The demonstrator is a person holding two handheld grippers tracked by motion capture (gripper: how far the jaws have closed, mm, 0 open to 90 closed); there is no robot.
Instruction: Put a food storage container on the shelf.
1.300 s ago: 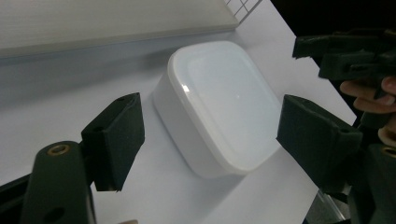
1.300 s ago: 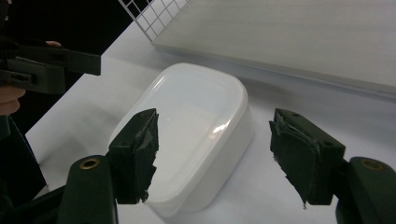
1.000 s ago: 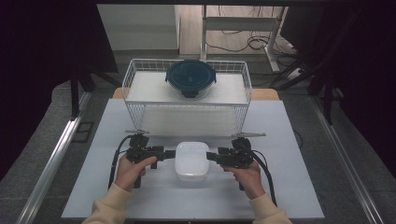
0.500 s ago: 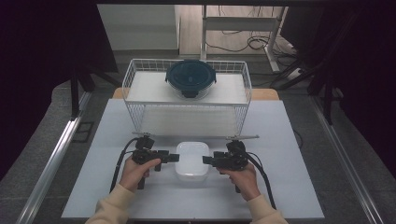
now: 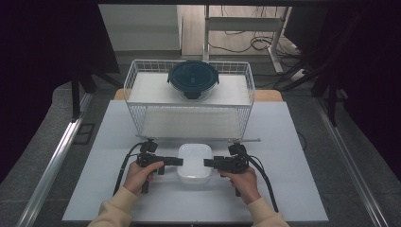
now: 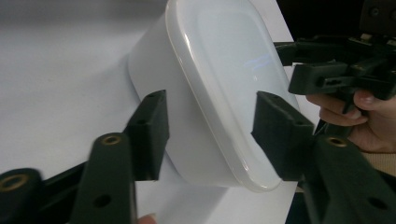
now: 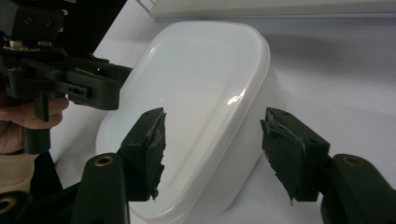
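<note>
White tabletop point(image 5: 293, 189) under us: the white lidded box point(image 5: 194, 163) sits below the wire basket point(image 5: 142, 101). We straddle each end, left gripper point(image 5: 177, 161) closing, right gripper point(image 5: 208, 162) narrowing, neither pinching yet, readying a balanced two-handed lift.

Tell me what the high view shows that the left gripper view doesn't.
High view alone: the wire basket holding a dark round container, and both forearms coming in from the bottom. Left gripper view alone: a close look at the left gripper, its jaws straddling the white box rim, pads just off it. Both: the white box, the right gripper and the table.
</note>
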